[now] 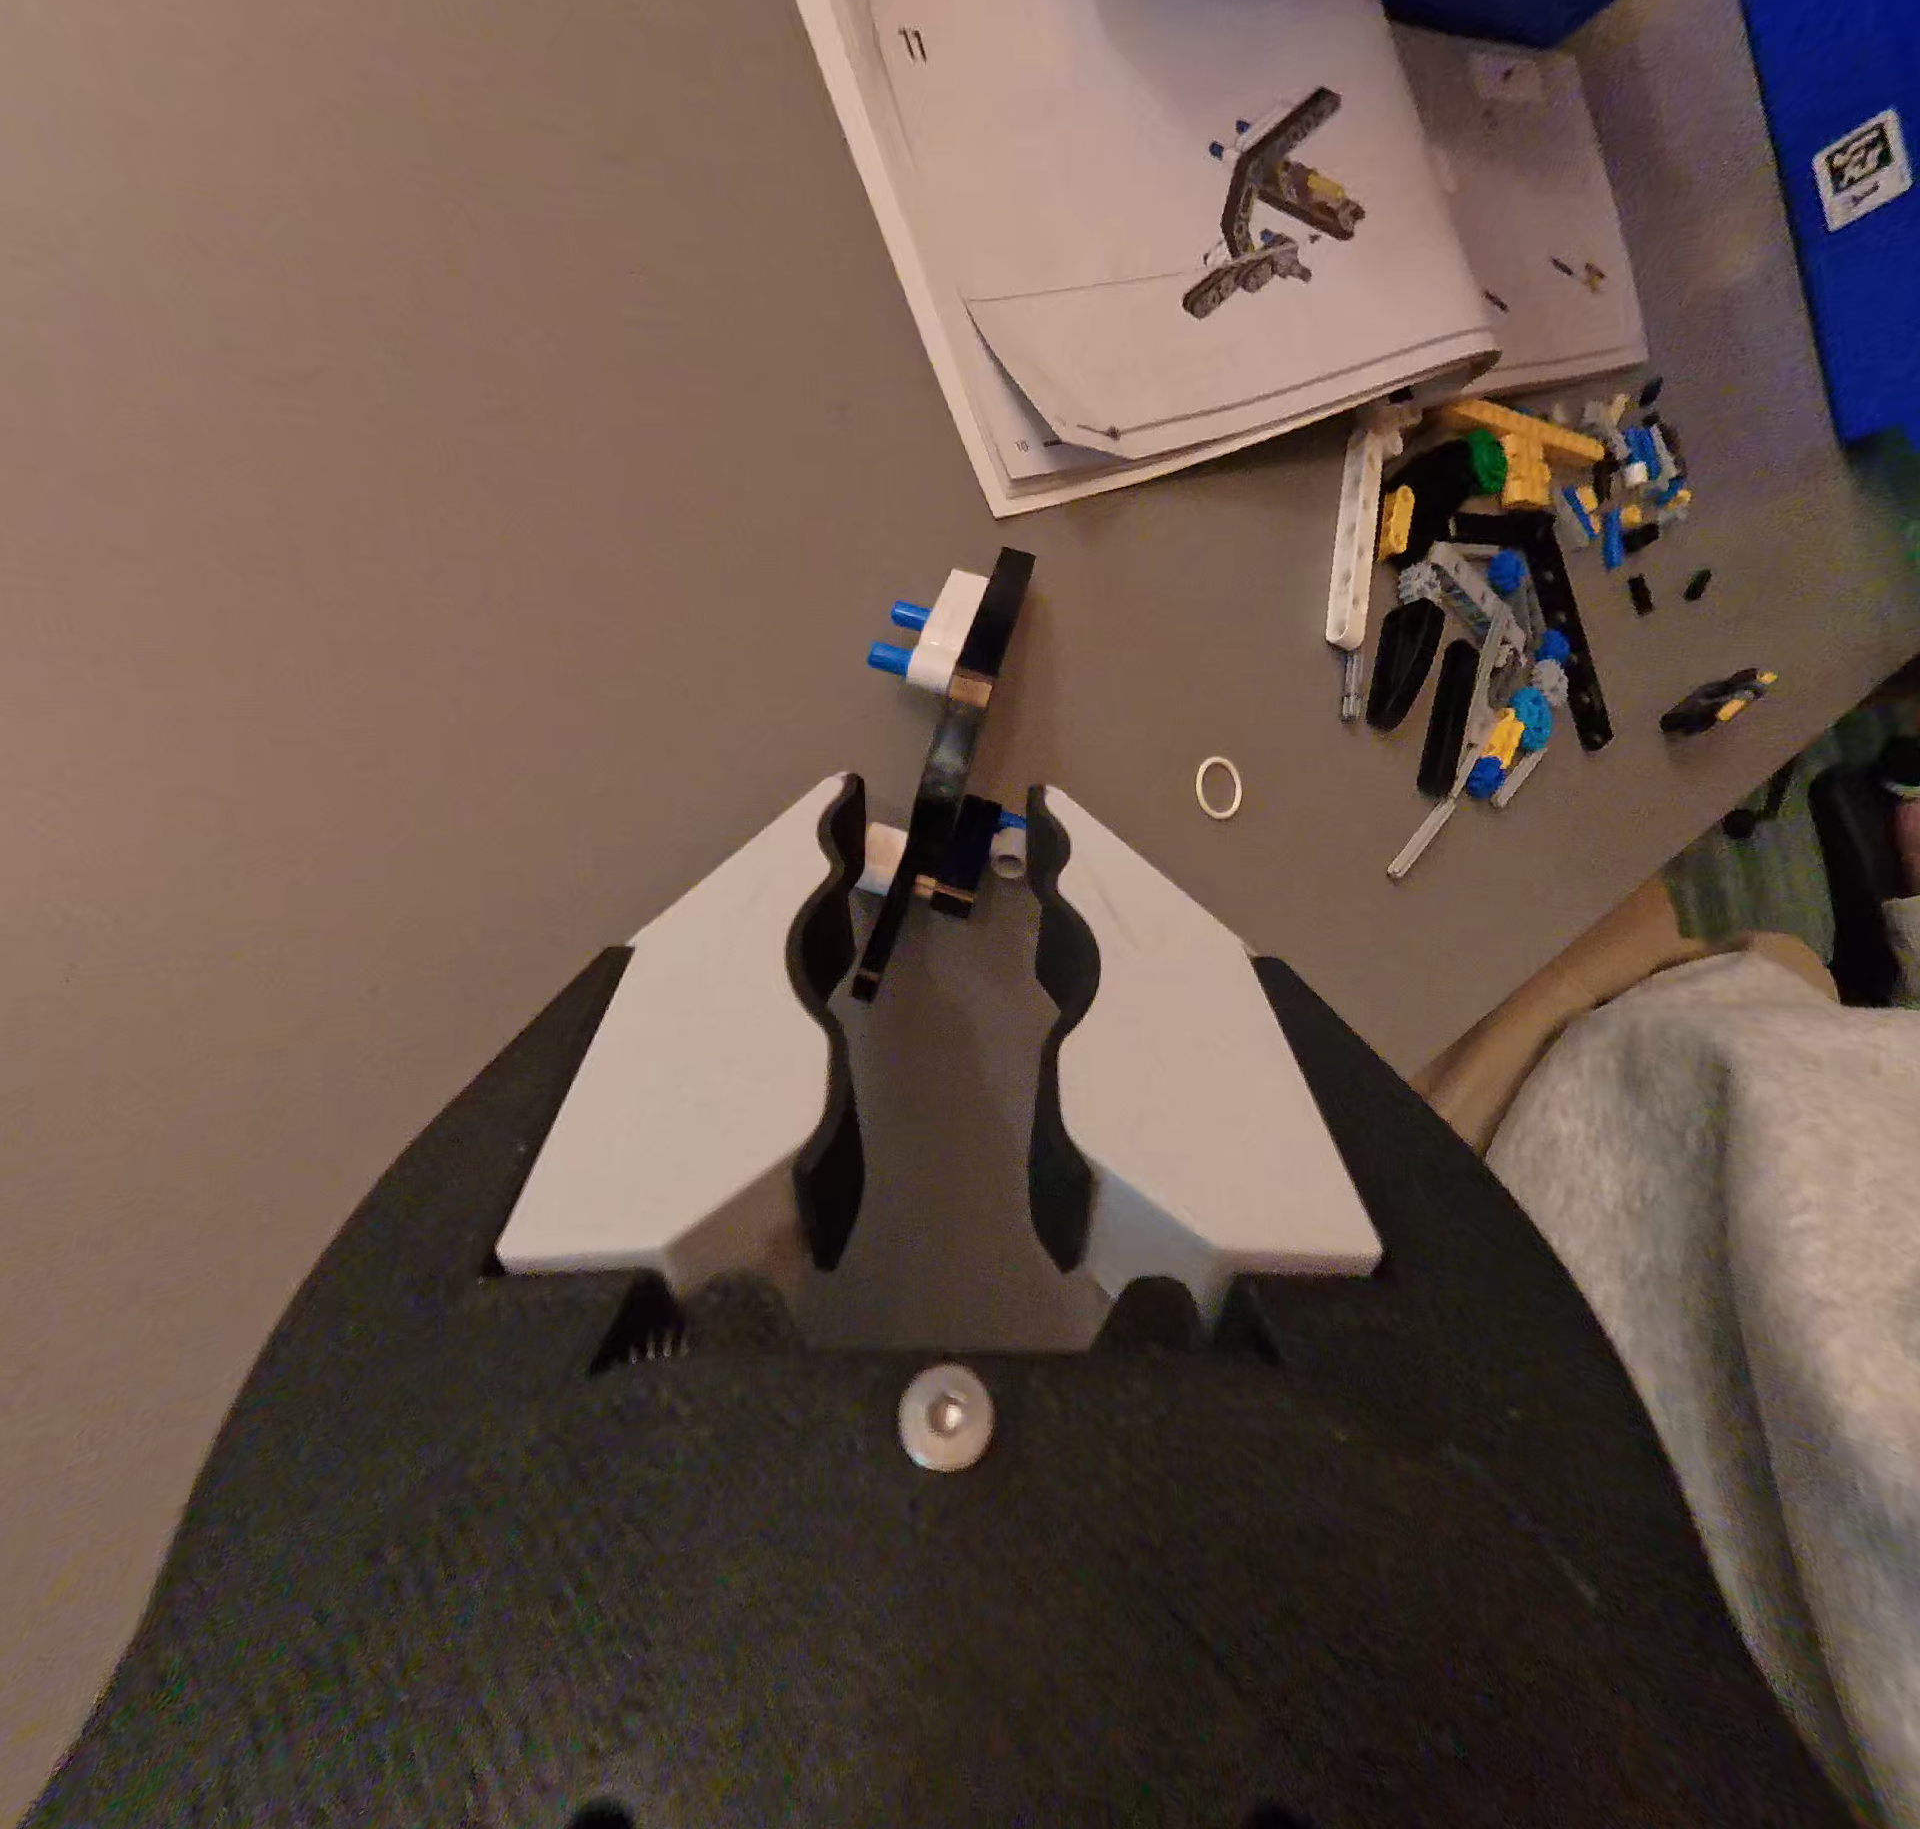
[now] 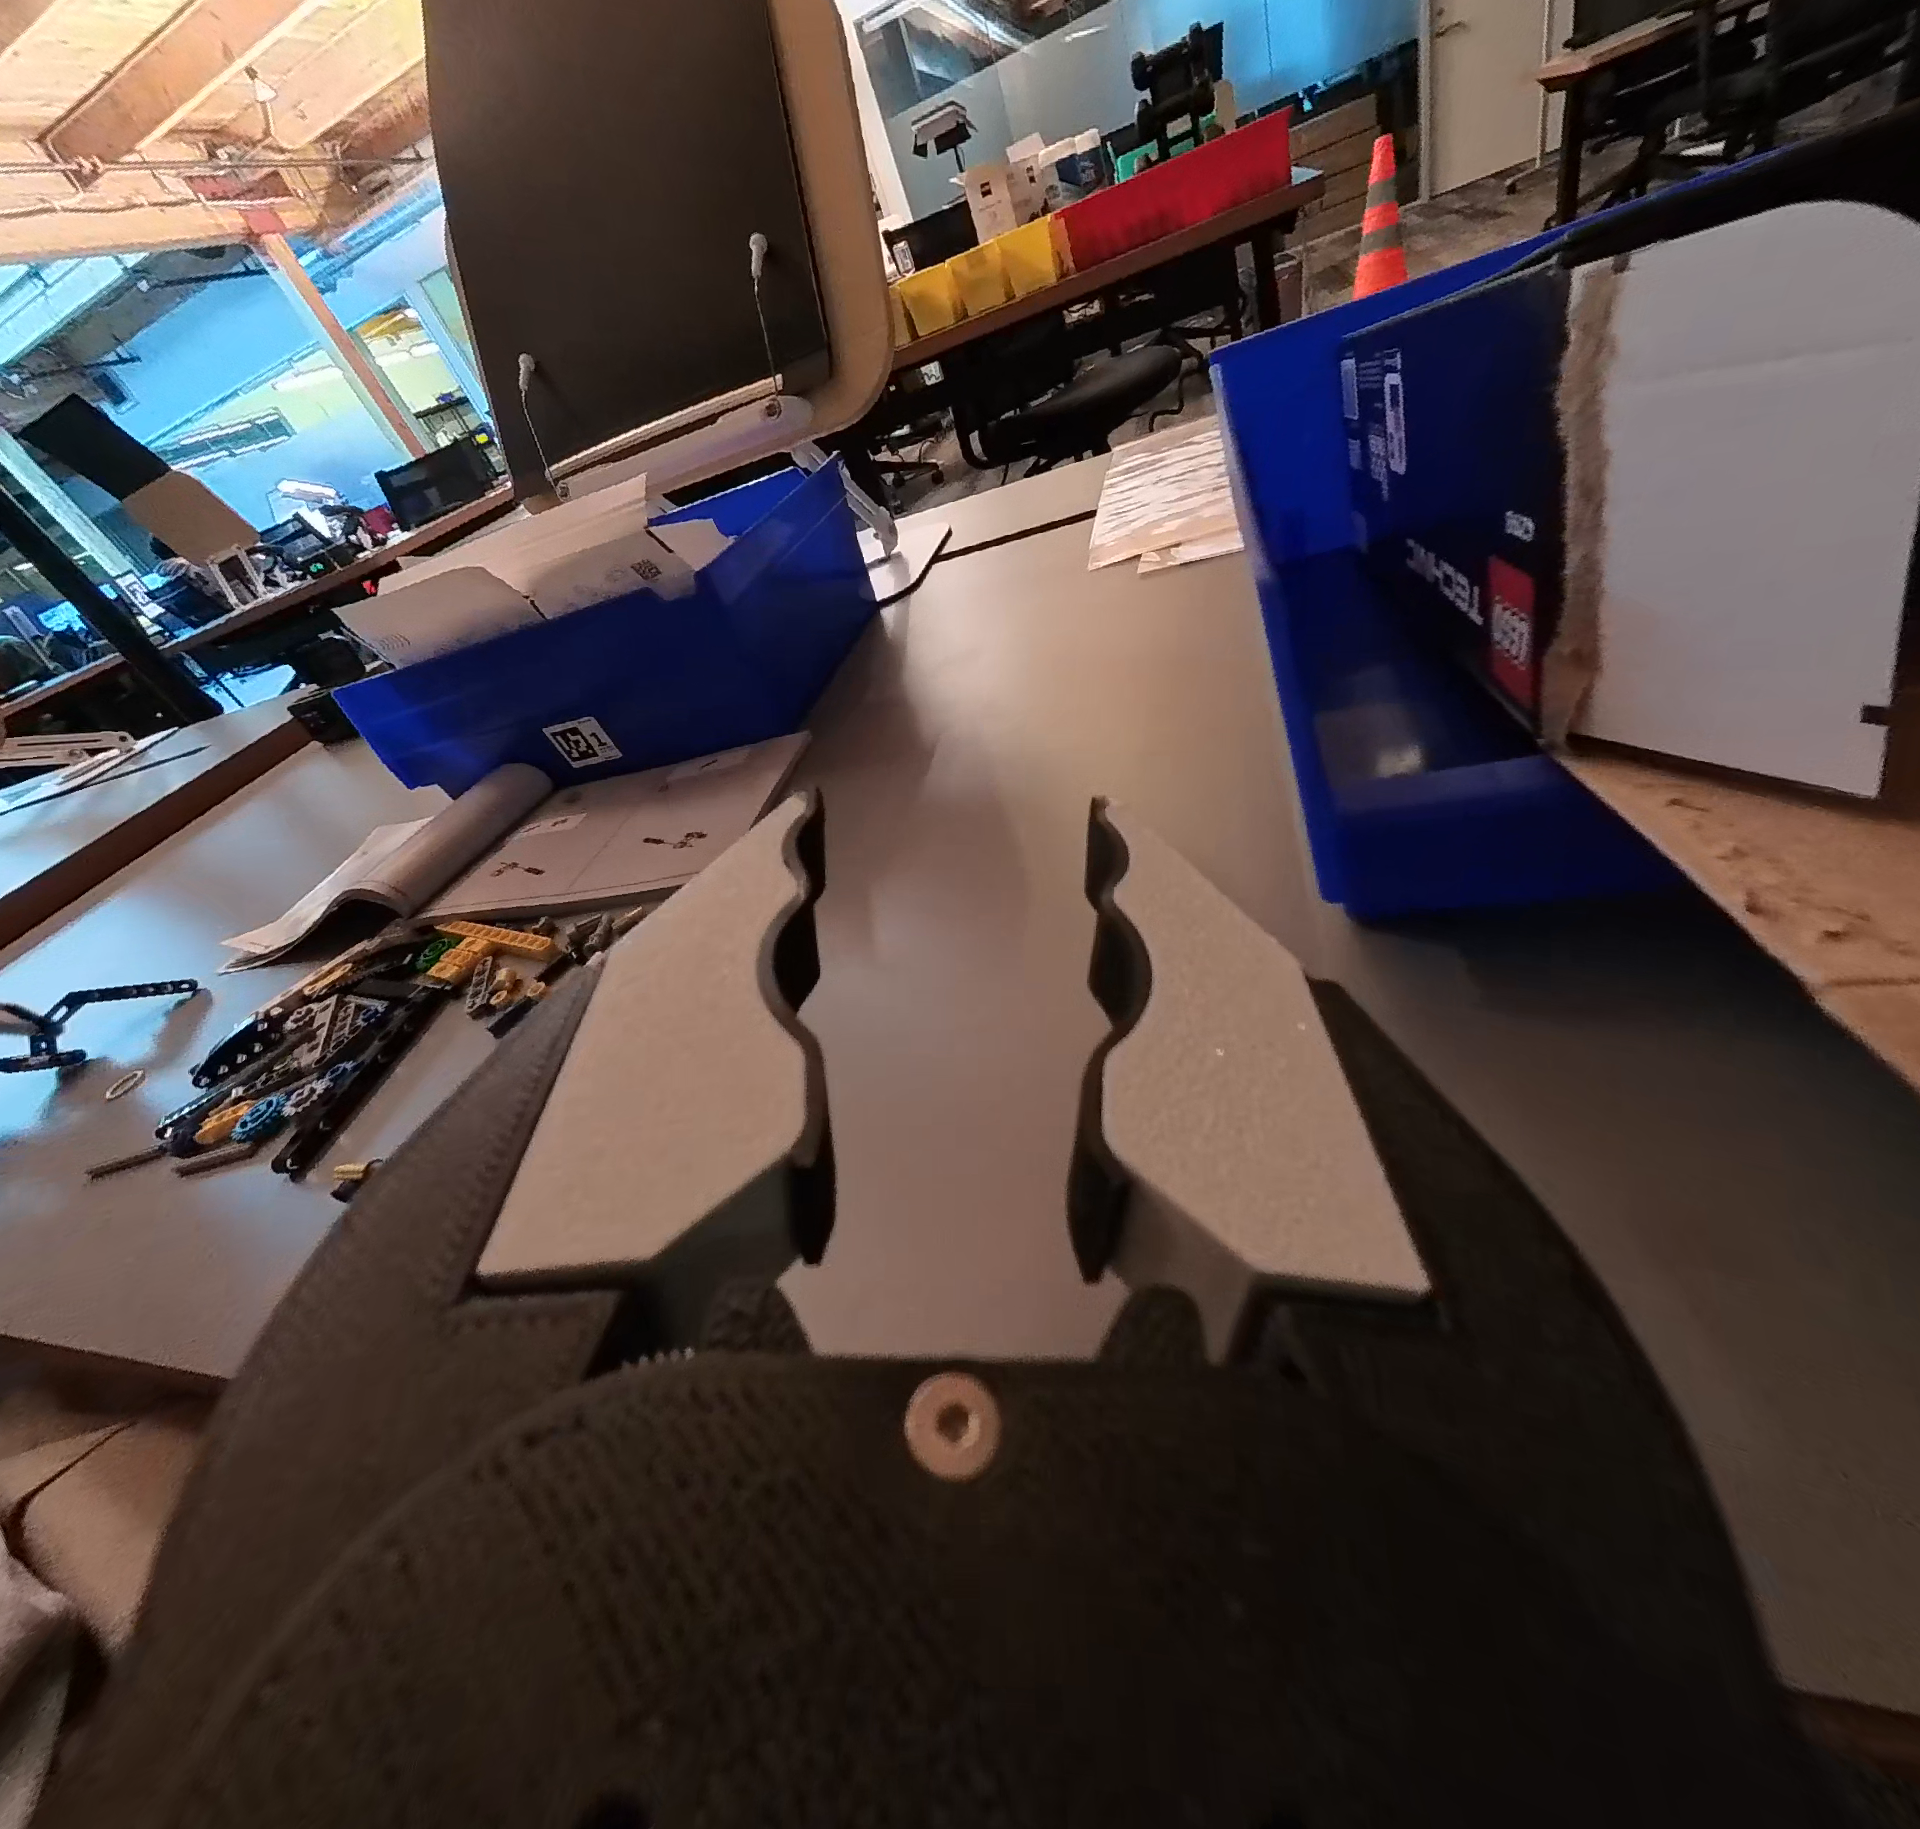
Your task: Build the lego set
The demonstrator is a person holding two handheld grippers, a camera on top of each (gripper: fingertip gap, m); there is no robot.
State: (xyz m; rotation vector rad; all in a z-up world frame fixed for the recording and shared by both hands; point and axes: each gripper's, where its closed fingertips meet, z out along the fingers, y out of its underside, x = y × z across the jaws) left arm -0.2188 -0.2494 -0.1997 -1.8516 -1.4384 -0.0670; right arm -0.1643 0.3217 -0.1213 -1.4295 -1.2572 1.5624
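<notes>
Left wrist view: black lego assembly lies between released left tongs.

Dim, warm indoor light falls evenly on the grey table, leaving soft shadows beside the loose bricks. Wide-angle distortion bends both views' edges. Daylight glows blue through distant windows; the right view's background is slightly blurred.
</notes>
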